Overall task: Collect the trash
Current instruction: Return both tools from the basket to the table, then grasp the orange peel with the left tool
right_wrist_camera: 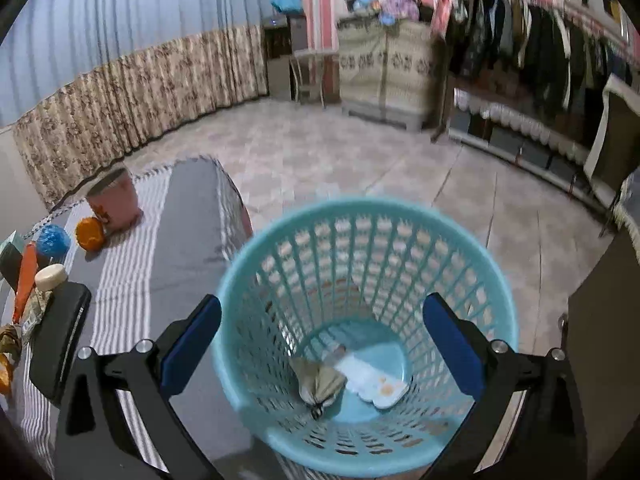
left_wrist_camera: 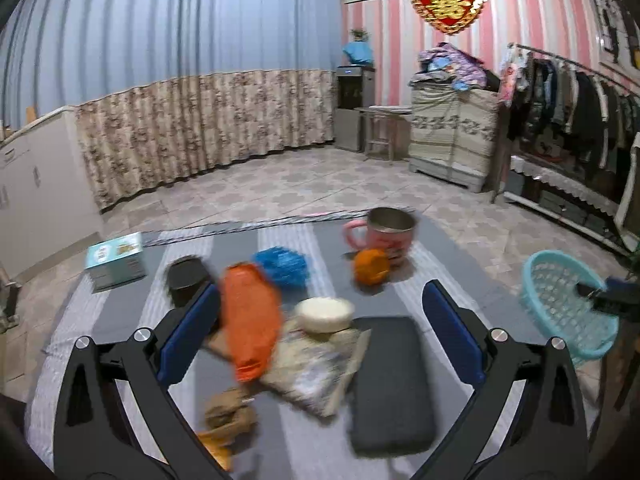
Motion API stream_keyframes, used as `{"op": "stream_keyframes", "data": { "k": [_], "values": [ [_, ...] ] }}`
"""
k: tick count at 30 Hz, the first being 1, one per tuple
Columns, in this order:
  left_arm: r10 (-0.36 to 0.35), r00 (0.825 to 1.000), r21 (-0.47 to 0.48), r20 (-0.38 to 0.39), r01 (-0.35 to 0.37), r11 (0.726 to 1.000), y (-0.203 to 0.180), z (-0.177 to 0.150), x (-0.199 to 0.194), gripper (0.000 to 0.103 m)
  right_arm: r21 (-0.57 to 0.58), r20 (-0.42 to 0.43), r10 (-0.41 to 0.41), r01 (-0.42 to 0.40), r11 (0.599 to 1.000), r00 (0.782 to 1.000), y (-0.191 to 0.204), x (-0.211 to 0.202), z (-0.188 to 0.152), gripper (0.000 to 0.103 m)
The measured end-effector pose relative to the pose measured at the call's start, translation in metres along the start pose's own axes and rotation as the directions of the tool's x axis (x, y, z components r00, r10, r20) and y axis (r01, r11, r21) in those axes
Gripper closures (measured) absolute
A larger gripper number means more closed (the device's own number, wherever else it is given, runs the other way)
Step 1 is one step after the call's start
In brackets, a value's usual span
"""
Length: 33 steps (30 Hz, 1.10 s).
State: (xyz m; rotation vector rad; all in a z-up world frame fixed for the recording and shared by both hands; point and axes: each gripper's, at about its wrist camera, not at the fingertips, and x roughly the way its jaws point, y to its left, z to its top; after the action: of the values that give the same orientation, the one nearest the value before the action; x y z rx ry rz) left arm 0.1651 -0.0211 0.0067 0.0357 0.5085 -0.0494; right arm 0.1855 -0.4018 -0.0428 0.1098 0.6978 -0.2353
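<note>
Both tongs, left (left_wrist_camera: 320,332) and right (right_wrist_camera: 322,334), gape empty; the blurred orange wrapper (left_wrist_camera: 250,320) seemingly lies lengthwise, pointing away.

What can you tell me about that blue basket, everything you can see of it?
The basket is a round, light turquoise bin, seemingly plastic, with slotted lattice walls and a solid bottom. It stands upright, mouth open, beside the striped table. At its bottom lie a crumpled tan wrapper and a flat white piece with orange stains, side by side. The right gripper hangs open above its mouth, holding nothing. Whether it stands on the floor cannot be seen.
</note>
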Motion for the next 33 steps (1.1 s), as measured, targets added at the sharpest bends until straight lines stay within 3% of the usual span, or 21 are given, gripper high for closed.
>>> {"op": "stream_keyframes", "data": {
  "k": [7, 11, 17, 20, 22, 26, 28, 30, 33],
  "values": [
    [0.102, 0.990, -0.053, -0.098, -0.107, 0.993, 0.080, -0.038, -0.004, 0.005, -0.070, 0.095, 0.016, -0.010, 0.998, 0.995, 0.044, -0.027, -0.008, 0.004],
    [0.077, 0.982, -0.087, -0.173, -0.094, 0.992, 0.108, -0.065, -0.005, 0.005, -0.127, 0.105, 0.035, -0.022, 0.992, 0.994, 0.073, -0.035, -0.019, 0.004],
    [-0.012, 0.962, -0.122, -0.274, -0.022, 0.992, 0.110, -0.106, -0.005, 0.005, -0.159, 0.096, 0.061, -0.045, 0.986, 0.994, 0.102, -0.039, -0.033, 0.004],
    [0.003, 0.945, -0.077, -0.327, -0.030, 0.997, 0.096, -0.114, 0.007, 0.006, -0.183, 0.099, 0.071, -0.052, 0.982, 0.992, 0.112, -0.041, -0.039, 0.004],
    [0.001, 0.943, -0.074, -0.334, -0.028, 0.997, 0.093, -0.116, 0.012, 0.008, -0.206, 0.091, 0.069, -0.049, 0.977, 0.993, 0.118, -0.041, -0.044, 0.004],
    [-0.032, 0.923, -0.071, -0.384, 0.005, 0.997, 0.088, -0.115, 0.028, 0.028, -0.218, 0.068, 0.072, -0.055, 0.974, 0.995, 0.121, -0.039, -0.050, 0.004],
    [-0.020, 0.926, -0.056, -0.376, -0.002, 0.998, 0.085, -0.114, 0.029, 0.035, -0.228, 0.062, 0.071, -0.055, 0.972, 0.996, 0.124, -0.038, -0.049, 0.004],
    [-0.031, 0.930, -0.049, -0.368, 0.014, 0.999, 0.083, -0.113, 0.030, 0.052, -0.241, 0.063, 0.069, -0.052, 0.969, 0.996, 0.127, -0.039, -0.050, 0.004],
    [-0.030, 0.936, -0.048, -0.351, 0.014, 0.999, 0.083, -0.113, 0.026, 0.064, -0.248, 0.060, 0.078, -0.060, 0.967, 0.995, 0.131, -0.040, -0.049, 0.004]
  ]
}}
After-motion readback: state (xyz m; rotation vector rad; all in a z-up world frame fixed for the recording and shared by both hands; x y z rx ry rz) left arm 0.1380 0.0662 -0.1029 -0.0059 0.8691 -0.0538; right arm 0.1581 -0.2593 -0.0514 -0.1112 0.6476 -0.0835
